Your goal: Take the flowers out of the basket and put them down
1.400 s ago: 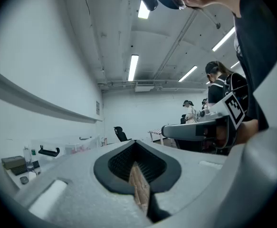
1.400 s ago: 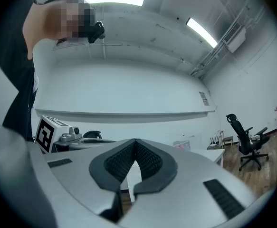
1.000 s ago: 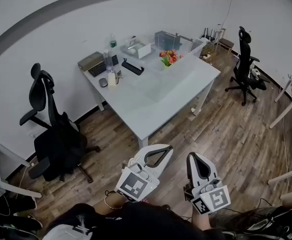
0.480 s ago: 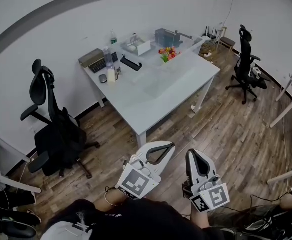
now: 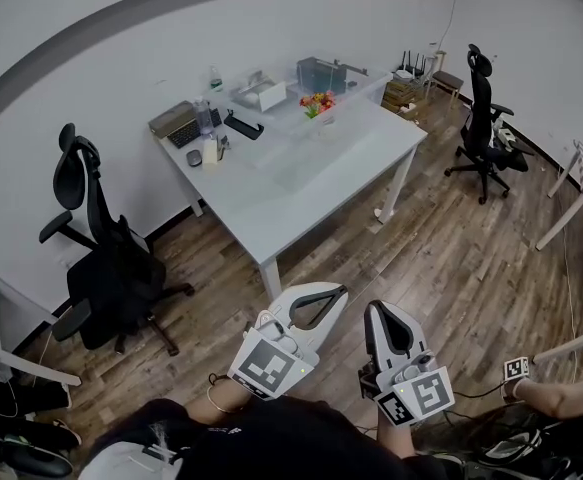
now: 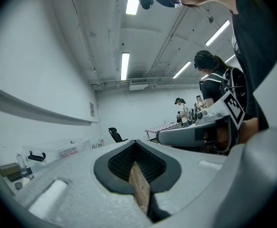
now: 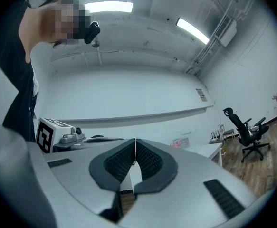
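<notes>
Both grippers hang low, side by side, over the brown wooden plank floor [image 5: 451, 258], well short of the table. The left gripper [image 5: 337, 292] has its jaws pressed together with nothing between them. In the left gripper view its dark ribbed pads [image 6: 121, 161] meet at the tip, with only a strip of floor showing behind them. The right gripper [image 5: 378, 308], just beside it, is the same, its black ribbed pads [image 7: 117, 163] closed tip to tip and empty.

Far ahead of both, across open floor, stands the white rectangular table [image 5: 301, 183]. The bunch of red, orange and pink flowers [image 5: 317, 101] sits toward the table's far side, well apart from either gripper. The basket under it is too small to make out.

A black office chair [image 5: 99, 268] stands off to the left gripper's side. A second black office chair [image 5: 479, 118] stands away beyond the right gripper.
</notes>
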`<state>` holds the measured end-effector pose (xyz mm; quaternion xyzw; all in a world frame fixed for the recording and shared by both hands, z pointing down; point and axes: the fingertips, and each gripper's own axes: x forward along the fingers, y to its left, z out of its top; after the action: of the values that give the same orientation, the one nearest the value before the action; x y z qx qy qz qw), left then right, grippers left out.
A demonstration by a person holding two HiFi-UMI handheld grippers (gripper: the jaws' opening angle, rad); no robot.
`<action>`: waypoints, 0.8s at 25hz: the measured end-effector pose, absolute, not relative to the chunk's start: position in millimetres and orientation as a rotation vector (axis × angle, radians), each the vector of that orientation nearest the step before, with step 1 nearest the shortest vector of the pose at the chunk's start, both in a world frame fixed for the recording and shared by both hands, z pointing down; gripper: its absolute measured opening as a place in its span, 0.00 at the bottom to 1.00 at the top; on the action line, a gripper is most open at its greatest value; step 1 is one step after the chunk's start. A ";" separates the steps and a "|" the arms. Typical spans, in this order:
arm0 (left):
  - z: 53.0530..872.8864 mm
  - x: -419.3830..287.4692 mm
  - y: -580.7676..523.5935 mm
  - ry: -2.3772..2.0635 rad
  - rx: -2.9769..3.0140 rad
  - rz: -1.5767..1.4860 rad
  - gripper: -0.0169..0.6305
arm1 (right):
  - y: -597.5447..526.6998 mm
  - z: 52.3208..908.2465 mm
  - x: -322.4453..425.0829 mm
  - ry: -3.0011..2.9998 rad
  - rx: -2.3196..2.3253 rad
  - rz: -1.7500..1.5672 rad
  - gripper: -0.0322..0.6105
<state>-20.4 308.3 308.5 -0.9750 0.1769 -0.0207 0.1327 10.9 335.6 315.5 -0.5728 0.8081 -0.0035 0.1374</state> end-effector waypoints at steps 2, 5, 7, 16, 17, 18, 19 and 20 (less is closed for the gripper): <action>305.7 -12.8 317.1 0.516 -2.818 -0.044 0.02 | 344.2 316.7 18.4 2.337 -1.650 -0.013 0.07; 307.8 -1.1 330.7 0.513 -2.812 -0.048 0.02 | 356.8 320.4 28.7 2.339 -1.637 -0.013 0.07; 310.3 4.3 338.8 0.511 -2.800 -0.055 0.02 | 363.1 324.3 33.5 2.341 -1.628 -0.019 0.07; 317.7 5.2 326.1 0.597 -2.863 -0.066 0.02 | 359.3 332.3 35.2 2.354 -1.593 -0.043 0.07; 318.4 7.3 322.8 0.587 -2.866 -0.070 0.02 | 357.1 332.7 37.4 2.350 -1.603 -0.042 0.07; 318.8 10.6 319.9 0.574 -2.867 -0.069 0.02 | 354.8 332.7 40.7 2.343 -1.618 -0.040 0.07; 318.5 15.0 317.0 0.559 -2.867 -0.064 0.02 | 352.3 332.5 45.2 2.332 -1.635 -0.039 0.07; 317.7 20.2 313.9 0.540 -2.866 -0.056 0.02 | 349.2 332.2 50.6 2.319 -1.653 -0.039 0.07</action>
<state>20.2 313.9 317.7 -0.9763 0.1841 -0.0192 0.1120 50.6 349.2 332.2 -0.5742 0.8054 -0.0135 0.1462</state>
